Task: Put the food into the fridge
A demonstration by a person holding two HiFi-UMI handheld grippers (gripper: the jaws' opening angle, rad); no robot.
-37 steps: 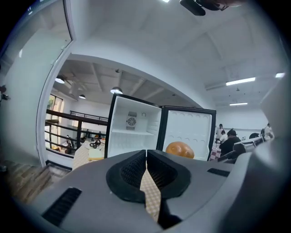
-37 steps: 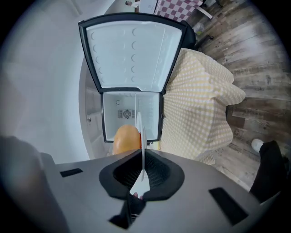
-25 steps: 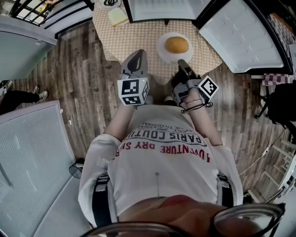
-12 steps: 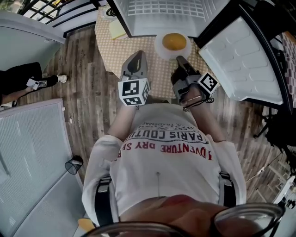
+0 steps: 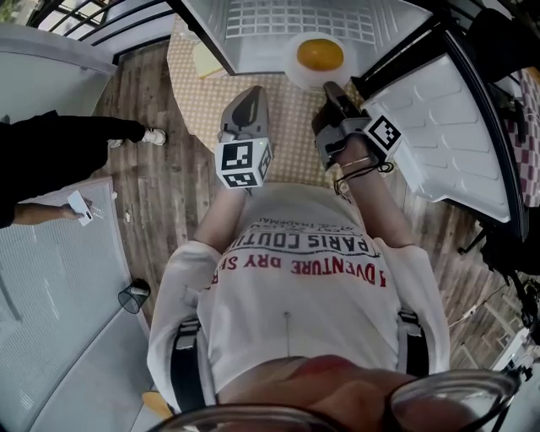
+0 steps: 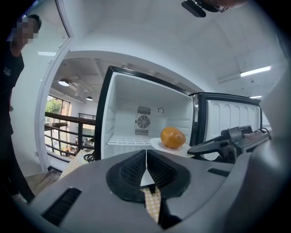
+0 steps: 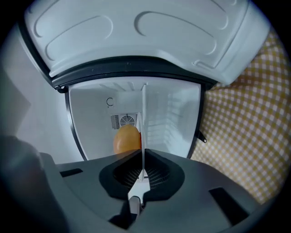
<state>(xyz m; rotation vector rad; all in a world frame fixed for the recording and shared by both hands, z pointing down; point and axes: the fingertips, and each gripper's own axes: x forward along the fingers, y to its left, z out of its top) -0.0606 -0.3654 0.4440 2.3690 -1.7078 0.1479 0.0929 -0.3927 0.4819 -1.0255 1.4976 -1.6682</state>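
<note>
An orange round bun [image 5: 320, 55] lies on a white plate [image 5: 297, 74] held at the mouth of the open mini fridge [image 5: 295, 24]. My right gripper [image 5: 331, 88] is shut on the plate's near rim. In the right gripper view the plate [image 7: 143, 119] stands edge-on between the jaws, with the bun [image 7: 126, 139] to its left and the fridge's back wall [image 7: 93, 119] behind. My left gripper [image 5: 250, 94] hovers beside it over the table, shut and empty. The left gripper view has the bun [image 6: 173, 137] before the fridge shelf [image 6: 125, 140].
The fridge stands on a round table with a checked cloth [image 5: 283, 114]. Its white door [image 5: 439, 118] swings open at the right. A yellow pad [image 5: 207, 59] lies at the table's back left. A person in black [image 5: 59, 156] stands on the wooden floor at left.
Both grippers have moved forward, carrying the plate with the bun up to the fridge opening. The person in black has come further into view at the left.
</note>
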